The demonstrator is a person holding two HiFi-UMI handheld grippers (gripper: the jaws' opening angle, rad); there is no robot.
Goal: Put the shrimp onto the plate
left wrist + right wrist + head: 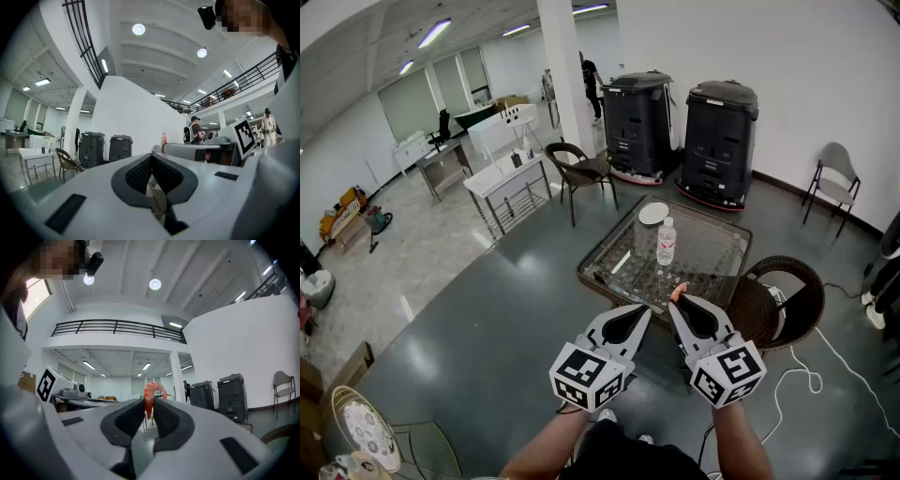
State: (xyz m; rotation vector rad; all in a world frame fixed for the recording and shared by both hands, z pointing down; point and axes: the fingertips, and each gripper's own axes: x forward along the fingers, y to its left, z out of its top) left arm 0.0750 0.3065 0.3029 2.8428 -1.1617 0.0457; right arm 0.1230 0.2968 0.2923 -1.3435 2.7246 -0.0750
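Observation:
An orange shrimp (151,397) sticks up from between the tips of my right gripper (149,408), which is shut on it. In the head view the shrimp (678,292) shows at the tip of the right gripper (677,304), held in the air short of the glass table (712,251). A white plate (653,214) lies on the table's far corner. My left gripper (645,310) is beside the right one, shut with nothing in it; its closed jaws (151,157) fill the left gripper view.
A clear water bottle (666,243) stands mid-table. A wicker chair (776,298) sits right of the table, another (582,170) behind it. Two dark machines (680,136) stand by the wall. White cables (797,381) lie on the floor at right.

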